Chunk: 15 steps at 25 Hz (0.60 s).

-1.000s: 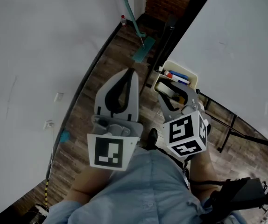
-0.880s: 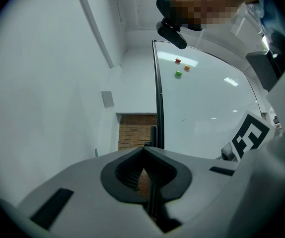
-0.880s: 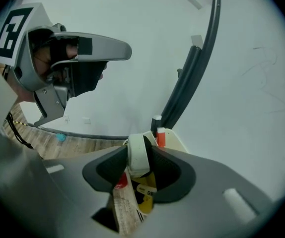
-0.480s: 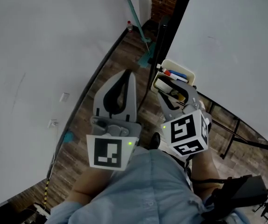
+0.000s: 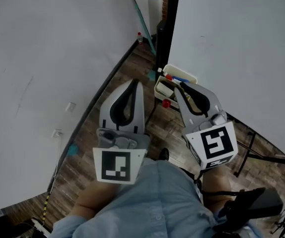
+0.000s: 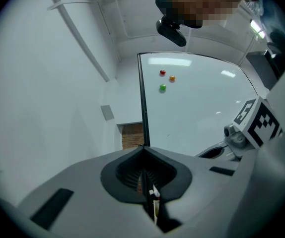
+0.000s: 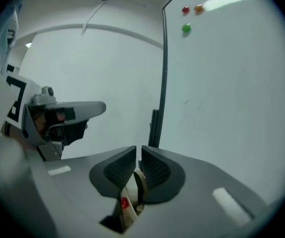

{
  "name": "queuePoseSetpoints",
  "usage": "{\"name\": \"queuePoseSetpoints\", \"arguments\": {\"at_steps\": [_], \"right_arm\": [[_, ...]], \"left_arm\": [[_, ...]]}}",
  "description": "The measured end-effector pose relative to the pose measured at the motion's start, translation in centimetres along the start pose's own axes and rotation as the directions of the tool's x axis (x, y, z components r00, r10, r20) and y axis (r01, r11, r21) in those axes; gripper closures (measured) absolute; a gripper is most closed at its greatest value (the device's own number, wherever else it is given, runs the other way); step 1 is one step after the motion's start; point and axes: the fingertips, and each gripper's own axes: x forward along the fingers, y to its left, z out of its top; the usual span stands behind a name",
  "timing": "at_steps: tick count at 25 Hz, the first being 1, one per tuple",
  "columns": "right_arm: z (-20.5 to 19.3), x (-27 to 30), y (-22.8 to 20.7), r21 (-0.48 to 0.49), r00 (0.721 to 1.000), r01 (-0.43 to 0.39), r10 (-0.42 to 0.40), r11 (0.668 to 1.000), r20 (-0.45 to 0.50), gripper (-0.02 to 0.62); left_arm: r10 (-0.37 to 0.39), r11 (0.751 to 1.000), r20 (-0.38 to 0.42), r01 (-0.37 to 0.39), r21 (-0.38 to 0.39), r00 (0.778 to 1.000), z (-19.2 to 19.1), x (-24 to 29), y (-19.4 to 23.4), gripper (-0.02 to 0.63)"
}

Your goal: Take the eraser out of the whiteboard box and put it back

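Note:
The cream whiteboard box [image 5: 182, 75] hangs at the whiteboard's lower left corner, with a blue and a red marker [image 5: 181, 79] in it. I cannot make out the eraser; a beige piece and a red cap [image 7: 124, 202] show below the right jaws. My right gripper [image 5: 178, 87] hovers just above and in front of the box. Its jaws have just been closing and stand a narrow slit apart [image 7: 138, 150] with nothing between them. My left gripper [image 5: 136, 82] is held beside it, shut and empty [image 6: 143, 148].
The large whiteboard [image 5: 242, 58] fills the right, with red, orange and green magnets [image 6: 162, 87] high on it. A white wall [image 5: 43, 58] runs along the left. Its black stand legs [image 5: 247, 143] spread over the wooden floor [image 5: 107, 103]. The person's blue shirt [image 5: 152, 202] is below.
The right gripper has risen out of the box, and its jaws went from wide apart to a narrow slit. The left gripper has lifted slightly.

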Motion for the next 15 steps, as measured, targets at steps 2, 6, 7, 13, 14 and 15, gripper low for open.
{"name": "queuePoseSetpoints", "arguments": {"at_steps": [2, 6, 7, 13, 14, 15], "right_arm": [[1.4, -1.0, -0.3, 0.016, 0.996, 0.004, -0.006, 1.000, 0.086, 0.585], [4.0, -2.6, -0.3, 0.056, 0.975, -0.003, -0.010, 0.998, 0.221, 0.594], [4.4, -2.9, -0.2, 0.065, 0.970, -0.008, -0.008, 0.998, 0.245, 0.594], [5.6, -3.9, 0.0, 0.071, 0.956, -0.004, -0.017, 0.998, 0.294, 0.594], [5.7, -4.0, 0.0, 0.069, 0.955, -0.002, -0.019, 0.998, 0.297, 0.594], [5.8, -4.1, 0.0, 0.069, 0.954, 0.000, -0.021, 0.998, 0.299, 0.594]], "left_arm": [[0.003, 1.000, 0.004, -0.003, 0.008, 1.000, 0.4, -0.4, -0.6, 0.601], [-0.004, 1.000, 0.038, 0.003, 0.022, 0.999, 1.6, -0.7, -1.7, 0.601], [-0.006, 1.000, 0.040, 0.005, 0.021, 0.999, 1.8, -0.7, -1.9, 0.601], [-0.012, 1.000, 0.038, 0.011, 0.015, 0.999, 1.9, -1.0, -2.5, 0.601], [-0.013, 1.000, 0.039, 0.013, 0.014, 0.999, 2.0, -1.0, -2.6, 0.601], [-0.015, 1.000, 0.042, 0.014, 0.013, 0.999, 2.0, -1.0, -2.7, 0.601]]}}
